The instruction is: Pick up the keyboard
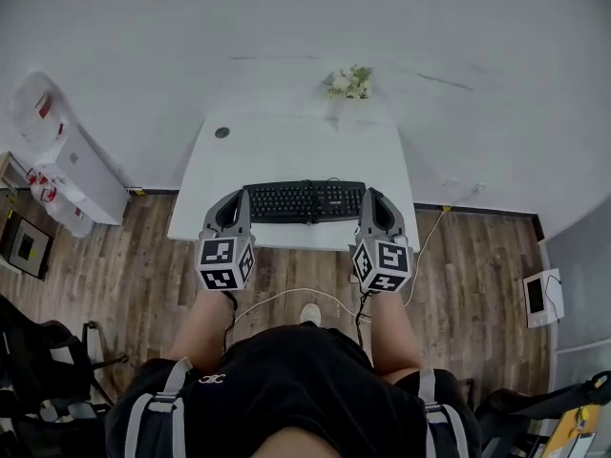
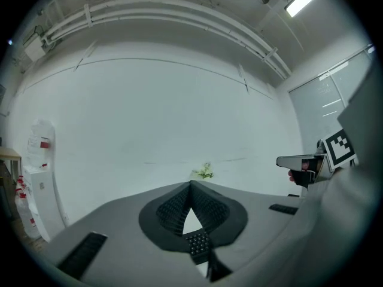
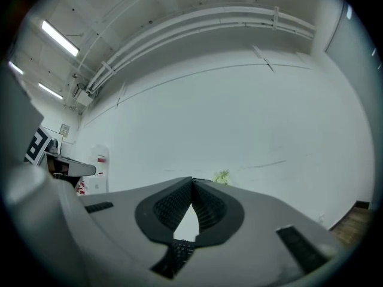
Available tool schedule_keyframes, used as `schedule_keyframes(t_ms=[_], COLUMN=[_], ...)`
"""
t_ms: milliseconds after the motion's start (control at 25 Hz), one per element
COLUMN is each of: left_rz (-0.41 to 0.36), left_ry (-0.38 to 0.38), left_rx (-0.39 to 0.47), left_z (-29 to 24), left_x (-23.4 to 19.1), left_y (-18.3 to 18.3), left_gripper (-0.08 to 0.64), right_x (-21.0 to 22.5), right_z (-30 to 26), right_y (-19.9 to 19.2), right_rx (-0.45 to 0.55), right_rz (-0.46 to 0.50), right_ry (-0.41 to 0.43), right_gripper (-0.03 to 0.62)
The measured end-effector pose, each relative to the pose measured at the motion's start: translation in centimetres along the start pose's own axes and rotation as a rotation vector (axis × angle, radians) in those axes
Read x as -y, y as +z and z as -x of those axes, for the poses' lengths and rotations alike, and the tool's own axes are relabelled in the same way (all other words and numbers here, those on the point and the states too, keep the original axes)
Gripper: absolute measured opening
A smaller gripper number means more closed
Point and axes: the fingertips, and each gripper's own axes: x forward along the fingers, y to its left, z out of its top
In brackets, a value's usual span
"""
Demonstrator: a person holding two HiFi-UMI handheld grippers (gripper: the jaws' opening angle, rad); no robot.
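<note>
Matt black plastic for the keyboard, no glare on the keys. Smooth white top on the desk, faintly satin, like laminate. Brown wood-grain planks, low sheen, on the floor from three round to nine o'clock of the desk. Matt grey plastic on the left gripper and right gripper; black ribbed pads, rubbery and rough-looking. Flat matt white paint on the wall at twelve o'clock. Soft black cloth on the shorts.

Black keyboard on white desk; brown wood-grain floor around desk; pale yellow-green flowers behind desk.
</note>
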Motion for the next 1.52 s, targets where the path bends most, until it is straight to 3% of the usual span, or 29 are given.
schedule_keyframes(t_ms=[360, 640, 880, 1200, 1520], left_rz=[0.016, 0.028, 0.027, 0.041, 0.102], left_ry=[0.058, 0.093, 0.063, 0.071, 0.101], left_rx=[-0.048, -0.098, -0.121, -0.211, -0.339], left_z=[-10.6, -13.2, -15.8, -17.2, -18.3], left_x=[0.2, -1.9, -2.1, -5.0, -9.4], left_y=[-0.4, -1.4, -1.9, -5.7, -11.5], left_gripper=[0.006, 0.006, 0.006, 0.006, 0.008], right_x=[5.9, 6.5, 7.3, 8.6, 11.9], right_z=[-10.5, -14.4, -16.1, -18.0, -19.7], right_y=[-2.3, -3.6, -5.4, -9.5, -15.8], right_rx=[-0.06, -0.087, -0.127, -0.199, -0.283], right_rz=[-0.028, -0.051, -0.067, -0.085, 0.058], right_ry=[0.057, 0.078, 0.069, 0.04, 0.004], right_gripper=[0.005, 0.005, 0.005, 0.006, 0.006])
